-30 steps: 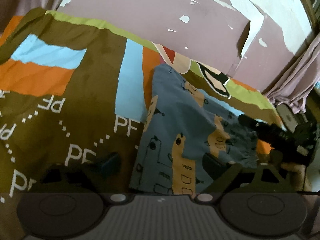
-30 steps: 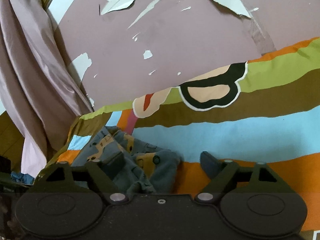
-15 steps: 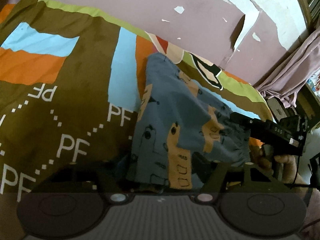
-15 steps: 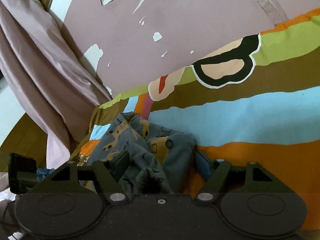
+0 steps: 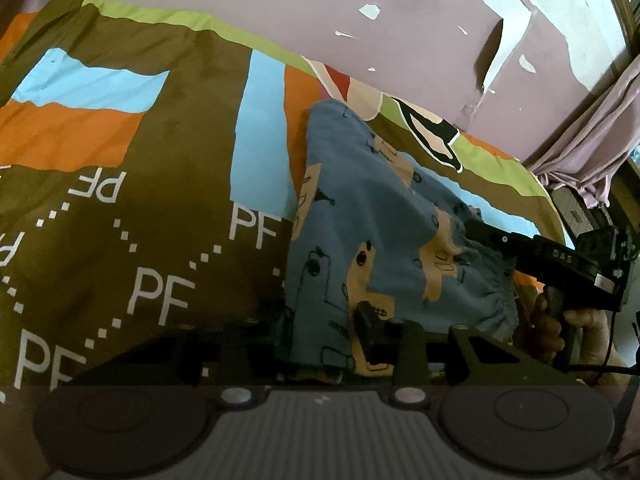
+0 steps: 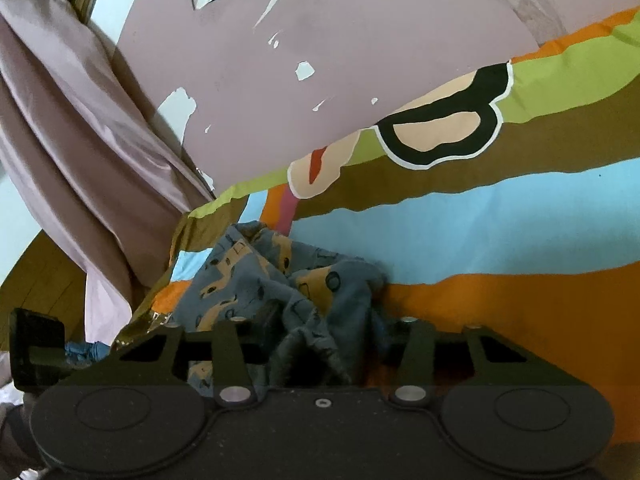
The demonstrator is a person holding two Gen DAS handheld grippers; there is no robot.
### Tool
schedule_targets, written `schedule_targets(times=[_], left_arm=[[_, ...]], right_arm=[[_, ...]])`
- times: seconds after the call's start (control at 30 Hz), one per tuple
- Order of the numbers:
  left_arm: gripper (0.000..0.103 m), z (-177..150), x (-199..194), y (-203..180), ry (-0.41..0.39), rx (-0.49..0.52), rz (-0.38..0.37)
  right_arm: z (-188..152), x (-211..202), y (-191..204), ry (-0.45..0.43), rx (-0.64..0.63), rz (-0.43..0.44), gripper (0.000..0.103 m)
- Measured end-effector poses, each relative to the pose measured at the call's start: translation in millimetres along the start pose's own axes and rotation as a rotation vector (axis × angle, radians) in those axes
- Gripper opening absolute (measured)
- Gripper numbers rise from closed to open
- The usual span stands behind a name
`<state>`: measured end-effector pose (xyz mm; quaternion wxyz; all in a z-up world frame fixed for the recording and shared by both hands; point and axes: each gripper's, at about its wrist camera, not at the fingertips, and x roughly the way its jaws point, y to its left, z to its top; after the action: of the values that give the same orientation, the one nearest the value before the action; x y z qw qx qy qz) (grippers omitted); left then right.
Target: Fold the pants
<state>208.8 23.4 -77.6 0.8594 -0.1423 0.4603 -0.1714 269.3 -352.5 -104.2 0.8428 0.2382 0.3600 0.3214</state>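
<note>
The pants (image 5: 372, 216) are blue with tan and black cartoon prints and lie on the patterned bed cover. My left gripper (image 5: 320, 336) is shut on their near hem edge, fabric pinched between the fingers. My right gripper (image 6: 320, 344) is shut on the bunched waistband end of the pants (image 6: 288, 280). In the left wrist view the right gripper (image 5: 552, 264) shows at the right, held by a hand, at the far side of the pants.
The bed cover (image 5: 120, 184) has brown, orange, blue and green blocks with "PF" letters. A mauve wall with peeling paint (image 5: 360, 20) runs behind the bed. A pink curtain (image 6: 80, 160) hangs beside the bed's end.
Both grippers moved in onto the pants and closed on the fabric; a second ago both were open with the cloth just ahead of the fingers.
</note>
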Motion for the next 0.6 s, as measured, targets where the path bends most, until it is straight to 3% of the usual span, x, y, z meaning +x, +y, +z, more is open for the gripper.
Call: schedule_targets(times=[0.1,0.23,0.33,0.6], left_arm=[[0.028,0.1,-1.5,-1.2,-0.002,-0.001,0.010],[0.019,-0.1,-4.8,-15.1,-0.006,0.045,0.073],[0.017,-1.5,-6.4,-29.3,-0.013,0.075,0.126],[0.017,-0.4,-13.2,-36.7,-0.006,0.011,0.174]], right_arm=[[-0.8,-2.8,7.2,-0.009,-0.034,-0.009,0.028],[-3.6,-6.2,24.5,-0.030,-0.122,-0.062,0.023],[-8.4,-6.8,41.7,-0.046,-0.209,-0.134,0.021],[-30.9,-13.5,100.1,-0.116,-0.467,-0.323,0.018]])
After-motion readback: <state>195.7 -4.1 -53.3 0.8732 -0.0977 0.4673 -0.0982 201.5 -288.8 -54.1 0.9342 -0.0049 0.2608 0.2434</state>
